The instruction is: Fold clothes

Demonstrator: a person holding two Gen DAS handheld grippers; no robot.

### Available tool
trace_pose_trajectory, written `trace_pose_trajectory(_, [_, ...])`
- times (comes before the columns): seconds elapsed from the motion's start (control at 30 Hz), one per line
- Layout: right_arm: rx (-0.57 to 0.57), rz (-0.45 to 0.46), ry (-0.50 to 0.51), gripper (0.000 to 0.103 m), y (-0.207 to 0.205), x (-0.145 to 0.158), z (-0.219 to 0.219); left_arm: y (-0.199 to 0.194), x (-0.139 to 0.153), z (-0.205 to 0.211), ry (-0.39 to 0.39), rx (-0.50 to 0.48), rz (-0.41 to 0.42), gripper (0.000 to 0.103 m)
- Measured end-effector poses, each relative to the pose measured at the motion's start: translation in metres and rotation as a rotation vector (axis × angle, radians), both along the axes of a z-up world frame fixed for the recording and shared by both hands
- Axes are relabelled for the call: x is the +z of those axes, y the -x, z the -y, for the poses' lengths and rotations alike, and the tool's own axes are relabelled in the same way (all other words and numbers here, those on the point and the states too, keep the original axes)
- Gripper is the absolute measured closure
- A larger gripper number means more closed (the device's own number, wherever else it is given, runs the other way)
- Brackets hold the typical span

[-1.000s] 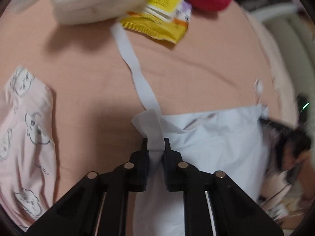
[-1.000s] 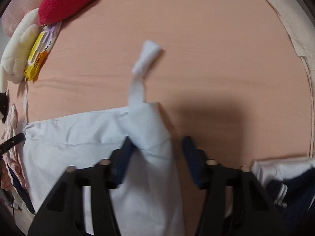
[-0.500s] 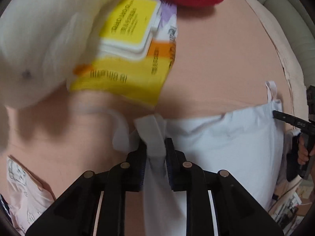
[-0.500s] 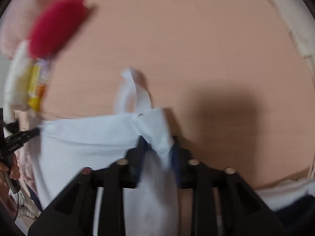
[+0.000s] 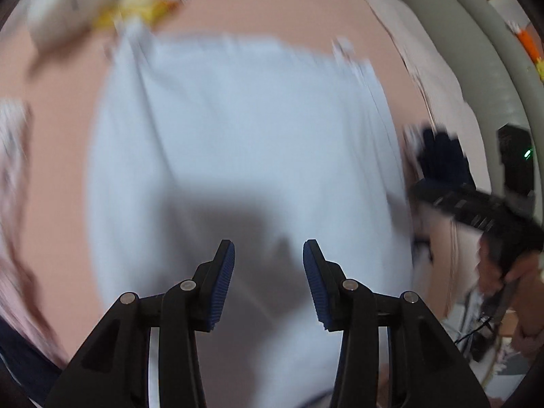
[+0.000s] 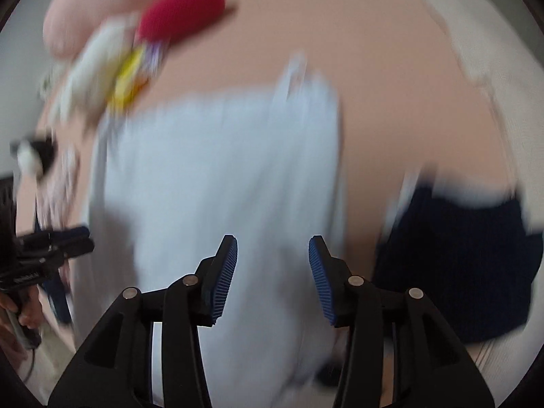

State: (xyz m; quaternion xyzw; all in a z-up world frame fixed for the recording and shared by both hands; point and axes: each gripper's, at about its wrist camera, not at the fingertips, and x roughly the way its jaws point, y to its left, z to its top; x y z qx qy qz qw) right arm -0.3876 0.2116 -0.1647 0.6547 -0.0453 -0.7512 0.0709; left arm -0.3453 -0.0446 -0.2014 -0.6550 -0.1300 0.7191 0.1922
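Pale-blue garment (image 5: pixel 238 142) lies beneath both just-opened, empty hand-held grippers (image 5: pixel 268 272) (image 6: pixel 273 272); only the right view shows the red cushion (image 6: pixel 183 10).

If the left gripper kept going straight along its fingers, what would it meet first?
Most likely the pale blue garment spread on the pink sheet; nothing sits between the left gripper's open jaws. Blur hides depth.
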Motion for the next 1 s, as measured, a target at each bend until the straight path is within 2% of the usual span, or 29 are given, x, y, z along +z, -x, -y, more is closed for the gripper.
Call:
trace_pose_trajectory(0.07, [0.004, 0.053, -0.008, 0.058, -0.038, -0.019, 0.004, -0.026, -0.006, -0.022, 0.001, -0.035, 0.007, 0.059])
trace_pose_trajectory(0.13, [-0.008, 0.042, -0.048, 0.059, -0.072, -0.029, 0.003, -0.045, -0.005, -0.041, 0.027, -0.086, -0.042, 0.061])
trace_pose_trajectory(0.23, [-0.107, -0.094, -0.177, 0.060, -0.108, -0.017, -0.012, -0.063, 0.006, -0.052, -0.017, -0.093, -0.123, 0.061])
trace_pose_trajectory(0.3, [-0.233, -0.221, -0.222, 0.060, -0.131, 0.003, -0.031, -0.073, 0.013, -0.053, -0.037, -0.078, -0.169, 0.061])
trace_pose_trajectory(0.33, [-0.269, -0.250, -0.229, 0.059, -0.140, 0.007, -0.039, -0.076, 0.013, -0.053, -0.048, -0.065, -0.188, 0.061])
trace_pose_trajectory(0.43, [-0.335, -0.260, -0.206, 0.059, -0.162, 0.002, -0.057, -0.087, -0.001, -0.054, -0.098, 0.002, -0.207, 0.061])
trace_pose_trajectory(0.5, [-0.375, -0.227, -0.148, 0.059, -0.179, -0.014, -0.064, -0.078, -0.024, -0.071, -0.104, 0.014, -0.197, 0.059])
trace_pose_trajectory(0.57, [-0.415, -0.194, -0.089, 0.058, -0.195, -0.030, -0.072, -0.086, -0.034, -0.077, -0.073, 0.007, -0.196, 0.059])
trace_pose_trajectory(0.7, [-0.406, -0.245, -0.074, 0.056, -0.218, -0.040, -0.070, -0.109, -0.023, -0.067, -0.070, 0.011, -0.289, 0.059])
trace_pose_trajectory(0.77, [-0.397, -0.282, -0.059, 0.056, -0.230, -0.040, -0.068, -0.125, -0.011, -0.054, -0.107, 0.055, -0.346, 0.059])
trace_pose_trajectory(0.83, [-0.393, -0.345, 0.012, 0.056, -0.252, -0.034, -0.065, -0.151, 0.006, -0.037, -0.130, 0.123, -0.444, 0.059])
trace_pose_trajectory(0.87, [-0.382, -0.372, 0.042, 0.056, -0.266, -0.031, -0.063, -0.164, 0.014, -0.028, -0.112, 0.160, -0.481, 0.059])
trace_pose_trajectory(0.9, [-0.366, -0.394, 0.066, 0.056, -0.280, -0.028, -0.060, -0.176, 0.019, -0.020, -0.061, 0.209, -0.483, 0.059])
trace_pose_trajectory(0.97, [-0.353, -0.355, 0.071, 0.056, -0.300, -0.017, -0.044, -0.200, 0.024, -0.007, 0.069, 0.316, -0.406, 0.059])
trace_pose_trajectory(1.0, [-0.353, -0.344, 0.081, 0.056, -0.309, -0.010, -0.044, -0.215, 0.026, -0.002, 0.099, 0.348, -0.381, 0.059])
